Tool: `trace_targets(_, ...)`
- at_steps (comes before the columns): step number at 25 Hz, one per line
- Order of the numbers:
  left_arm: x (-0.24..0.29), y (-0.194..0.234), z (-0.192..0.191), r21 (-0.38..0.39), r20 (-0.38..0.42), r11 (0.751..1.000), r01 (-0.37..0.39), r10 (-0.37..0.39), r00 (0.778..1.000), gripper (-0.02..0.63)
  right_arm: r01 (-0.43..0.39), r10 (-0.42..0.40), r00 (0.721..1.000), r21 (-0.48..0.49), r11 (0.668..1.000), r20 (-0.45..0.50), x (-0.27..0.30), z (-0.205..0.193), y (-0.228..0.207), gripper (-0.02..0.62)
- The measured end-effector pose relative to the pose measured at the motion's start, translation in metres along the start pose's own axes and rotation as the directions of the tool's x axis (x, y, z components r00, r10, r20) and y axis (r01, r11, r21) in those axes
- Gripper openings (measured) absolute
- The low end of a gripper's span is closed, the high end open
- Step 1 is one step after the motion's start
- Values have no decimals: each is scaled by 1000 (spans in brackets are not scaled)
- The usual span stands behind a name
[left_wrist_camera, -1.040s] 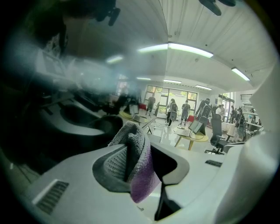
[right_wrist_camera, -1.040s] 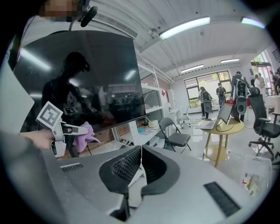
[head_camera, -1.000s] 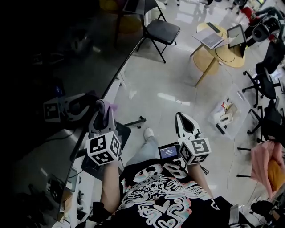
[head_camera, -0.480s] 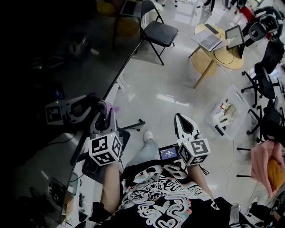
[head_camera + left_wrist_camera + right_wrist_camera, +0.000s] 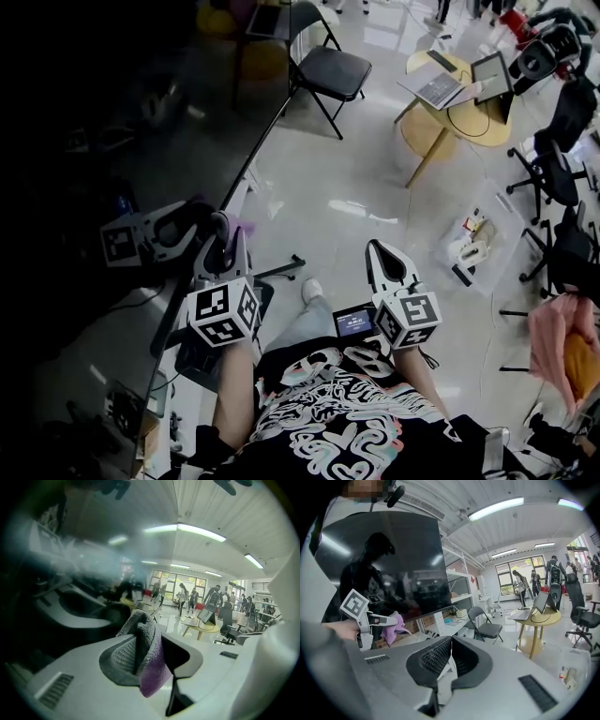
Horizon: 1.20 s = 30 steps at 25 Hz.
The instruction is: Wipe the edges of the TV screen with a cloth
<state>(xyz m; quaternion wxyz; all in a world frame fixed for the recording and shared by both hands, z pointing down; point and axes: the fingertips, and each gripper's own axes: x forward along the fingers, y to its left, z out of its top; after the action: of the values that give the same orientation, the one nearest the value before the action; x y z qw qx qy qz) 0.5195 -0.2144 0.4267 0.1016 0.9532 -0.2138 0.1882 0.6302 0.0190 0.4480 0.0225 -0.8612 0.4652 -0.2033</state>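
The TV screen (image 5: 122,159) is a big dark panel filling the left of the head view, and its edge runs diagonally past my left gripper (image 5: 223,227). That gripper is shut on a purple-grey cloth (image 5: 244,228), which sits against the screen's edge. In the left gripper view the cloth (image 5: 152,667) is bunched between the jaws. The right gripper view shows the TV screen (image 5: 393,559) upright, with the cloth (image 5: 393,624) at its lower edge. My right gripper (image 5: 380,251) hangs over the floor, away from the screen, with its jaws shut on nothing (image 5: 451,641).
A black folding chair (image 5: 333,66) stands beyond the screen's far end. A round wooden table (image 5: 459,108) carries laptops, with office chairs (image 5: 562,169) to the right. A clear bin (image 5: 478,239) lies on the pale floor. The TV stand's foot (image 5: 281,262) juts out by my shoe (image 5: 312,281).
The left gripper and its cloth have crept slightly along the screen's edge, and its reflection in the glass moved with it. The right gripper has hardly moved.
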Motion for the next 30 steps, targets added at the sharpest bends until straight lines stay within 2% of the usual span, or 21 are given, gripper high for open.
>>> trace_targets(9,4,1,2,1,11,1000,22,-22,1000,138,30,-30,999,5,1000,10,-3,-5,-1,29)
trace_targets(19,38,-21,20,7,-3,999,35,-35,999,138,52,-53,999,26,998,2,9,10,-35,29)
trace_targets(30,65,-27,29,-12,-5,998,59,-59,998,138,75,-75,997,33,997,3,28,19,-50,29)
